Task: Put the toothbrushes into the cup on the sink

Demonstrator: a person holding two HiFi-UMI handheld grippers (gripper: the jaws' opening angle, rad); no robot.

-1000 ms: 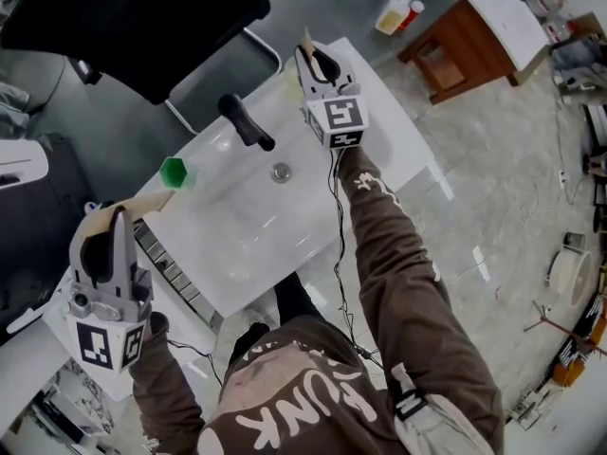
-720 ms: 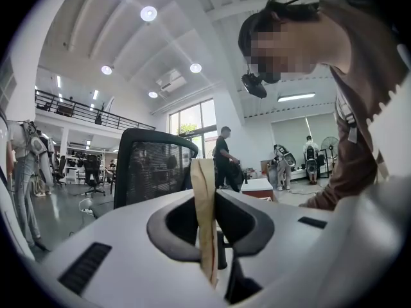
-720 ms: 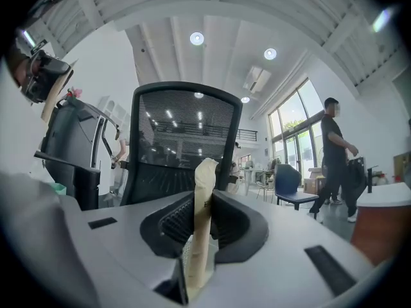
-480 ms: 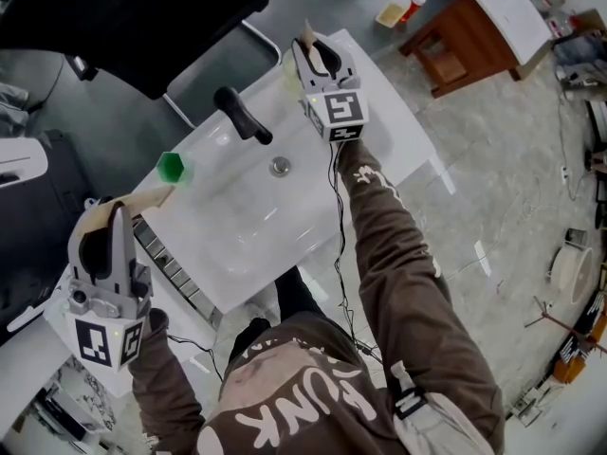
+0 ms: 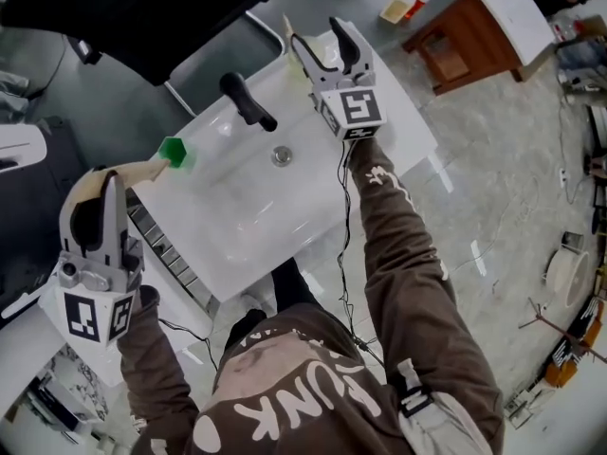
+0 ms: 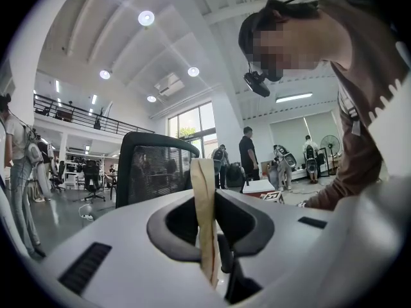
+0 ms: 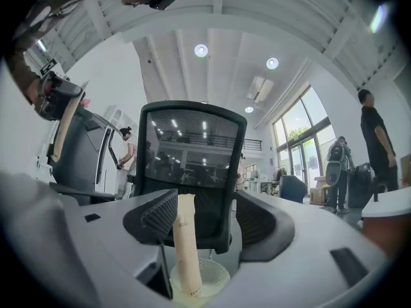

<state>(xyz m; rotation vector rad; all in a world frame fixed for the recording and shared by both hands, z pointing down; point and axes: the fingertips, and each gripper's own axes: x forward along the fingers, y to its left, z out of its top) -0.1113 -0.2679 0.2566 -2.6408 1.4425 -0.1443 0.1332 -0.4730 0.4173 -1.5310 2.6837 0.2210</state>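
A white sink [image 5: 237, 216] with a black faucet [image 5: 248, 102] lies below me. My right gripper [image 5: 324, 45] is over the sink's far corner, jaws opening. Between them, untouched by the pads, a beige toothbrush [image 7: 186, 249] stands upright in the pale cup [image 7: 200, 282]. In the head view the cup [image 5: 296, 66] sits just left of that gripper, mostly hidden by it. My left gripper [image 5: 104, 180] hovers off the sink's left edge, shut on a second toothbrush [image 5: 152, 167], whose green head [image 5: 173, 152] points at the basin. Its beige handle [image 6: 204, 223] is pinched between the jaws.
A black mesh office chair [image 5: 142, 17] stands behind the sink. A wooden side table [image 5: 465, 36] and a small bottle [image 5: 398, 8] are on the floor at the far right. A slatted rack [image 5: 161, 254] sits under the sink's left side. Several people stand far off.
My right gripper's jaws have spread apart and let go of the toothbrush, which stays in the cup. The left gripper has drifted slightly left and up with its toothbrush.
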